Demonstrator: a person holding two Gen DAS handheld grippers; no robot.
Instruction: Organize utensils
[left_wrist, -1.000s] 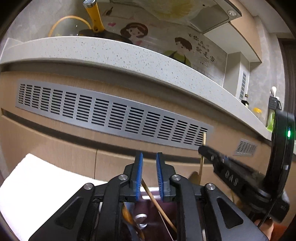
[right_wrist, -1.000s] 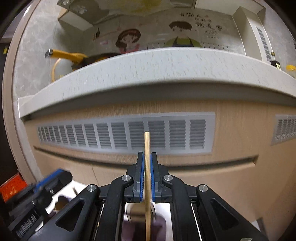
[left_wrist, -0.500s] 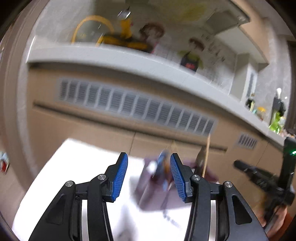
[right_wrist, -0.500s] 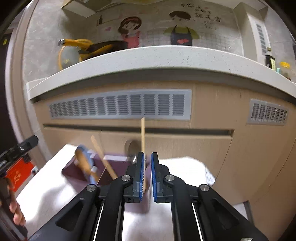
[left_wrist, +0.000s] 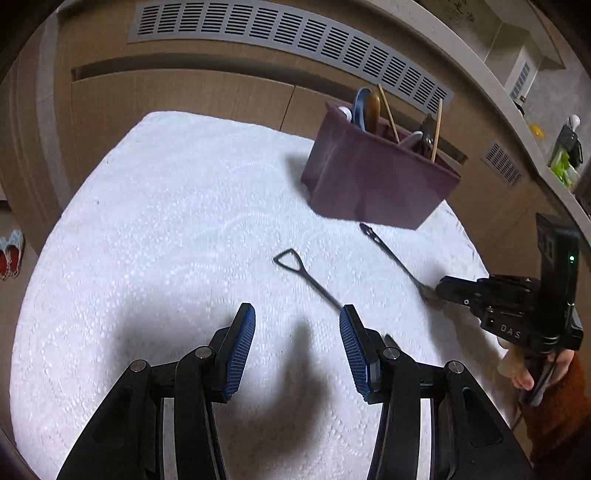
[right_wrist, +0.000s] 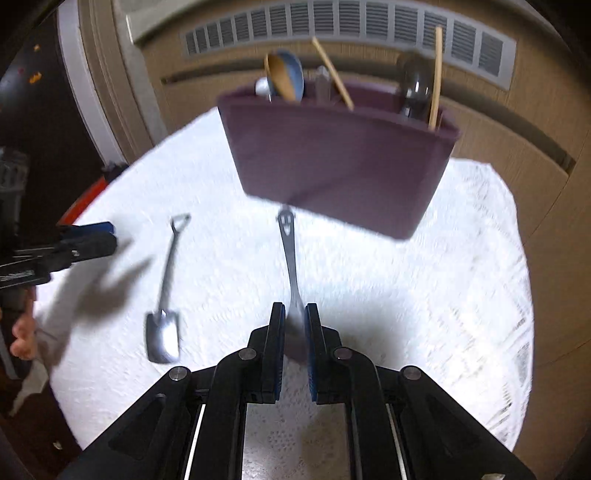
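Left wrist view: the left hand-held gripper (left_wrist: 297, 345) stands released and empty above the white cloth (left_wrist: 166, 221). The right hand-held gripper (right_wrist: 294, 321), its jaws just opening, straddles a metal spoon (right_wrist: 290, 258) lying before the purple holder (right_wrist: 332, 158). A shovel-shaped spoon (right_wrist: 164, 295) lies nearby.

White textured cloth (left_wrist: 177, 229) spread over bench, covering most of it. Behind cloth: wood-grain cabinet fronts (left_wrist: 177, 96) with dark horizontal gap. Above cabinet fronts: long grey slotted vent grille (left_wrist: 280, 29); smaller grille (left_wrist: 501, 163) further right of it. Pale speckled countertop edge (left_wrist: 491, 85) above grilles. Green item (left_wrist: 559, 162) on countertop, far right. Red-and-teal slippers (left_wrist: 11, 254) on floor, left of cloth.
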